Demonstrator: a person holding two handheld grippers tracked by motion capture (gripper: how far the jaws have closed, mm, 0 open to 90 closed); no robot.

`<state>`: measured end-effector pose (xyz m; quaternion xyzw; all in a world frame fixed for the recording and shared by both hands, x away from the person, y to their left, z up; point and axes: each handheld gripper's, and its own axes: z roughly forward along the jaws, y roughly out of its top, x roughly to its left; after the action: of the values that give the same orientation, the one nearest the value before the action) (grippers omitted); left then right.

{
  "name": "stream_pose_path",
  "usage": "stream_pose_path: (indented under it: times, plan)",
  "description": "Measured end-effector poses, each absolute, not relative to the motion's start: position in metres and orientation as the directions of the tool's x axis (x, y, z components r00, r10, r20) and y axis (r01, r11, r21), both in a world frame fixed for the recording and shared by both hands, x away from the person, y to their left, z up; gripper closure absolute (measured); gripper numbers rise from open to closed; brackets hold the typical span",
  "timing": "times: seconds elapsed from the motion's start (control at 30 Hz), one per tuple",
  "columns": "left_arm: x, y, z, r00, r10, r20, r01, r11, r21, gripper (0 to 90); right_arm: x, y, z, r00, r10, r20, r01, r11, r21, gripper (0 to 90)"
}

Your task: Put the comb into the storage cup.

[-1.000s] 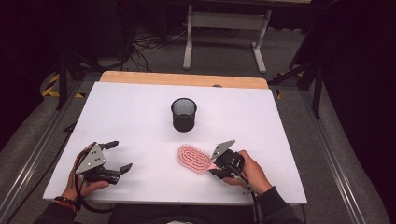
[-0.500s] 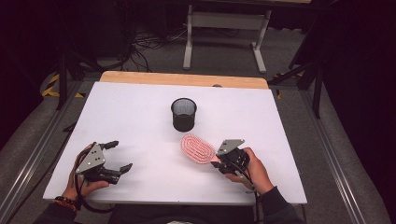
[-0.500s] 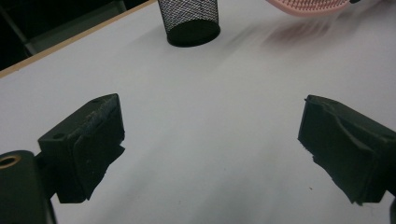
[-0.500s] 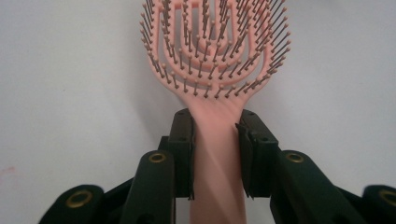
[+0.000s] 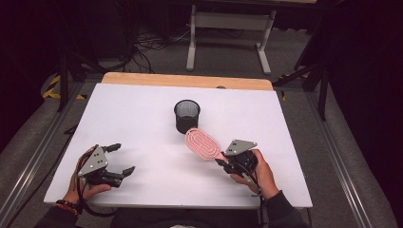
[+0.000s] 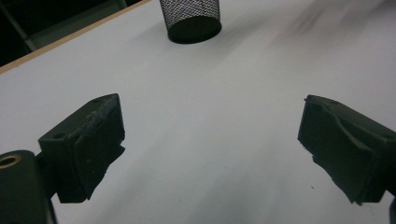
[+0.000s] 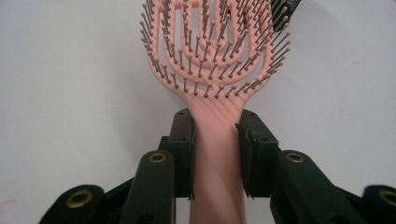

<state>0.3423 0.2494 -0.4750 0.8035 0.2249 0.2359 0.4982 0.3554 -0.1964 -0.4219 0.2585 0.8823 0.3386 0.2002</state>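
White table [image 5: 142, 118] is carrying the whole scene; a strip of bare wood is showing along its far edge. Most of the surface is lying open, so nothing is crowding either hand.

Black mesh cup [image 5: 187, 115] is standing upright near the middle of the table, mouth facing up. Judging by the brush aimed at it, it is serving as the receptacle. In the left gripper view its base [image 6: 194, 21] is sitting well ahead of the jaws, with plain table between.

Pink vented hairbrush [image 5: 203, 143] is being held by its handle, head pointing away from the person and toward the cup, bristles facing up. The head is hanging just beside the cup's near right side, apparently off the table surface, though the height is hard to tell. In the right gripper view, the handle [image 7: 217, 154] is running straight down between the two pads.

Right gripper [image 5: 227, 160] is pinching that handle just below the head, leaving the head free to lead into the cup. The rim is the one obstacle: the wide head probably needs tipping upright before going in.

Left gripper [image 5: 124, 158] is resting at the near left, jaws spread wide and holding nothing, well apart from cup and brush.
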Motion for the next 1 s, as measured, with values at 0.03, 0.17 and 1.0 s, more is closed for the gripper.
stream_pose_path:
  times: [0.03,0.17,1.0]
  plan:
    - [0.3425,0.2497,-0.4751,0.786,0.6,0.151,0.131,-0.4,0.907,8.0,0.3546,-0.1975,-0.42,-0.777,0.602,-0.185,0.313,0.624,0.716,69.1]
    - [0.3423,0.2493,-0.475,0.788,0.596,0.153,0.128,-0.402,0.907,8.0,0.3553,-0.1997,-0.4206,-0.75,0.629,-0.203,0.305,0.601,0.739,69.1]
    - [0.3432,0.249,-0.4763,0.792,0.594,0.139,0.141,-0.4,0.906,8.4,0.3508,-0.2054,-0.4199,-0.693,0.684,-0.227,0.199,0.484,0.852,69.1]
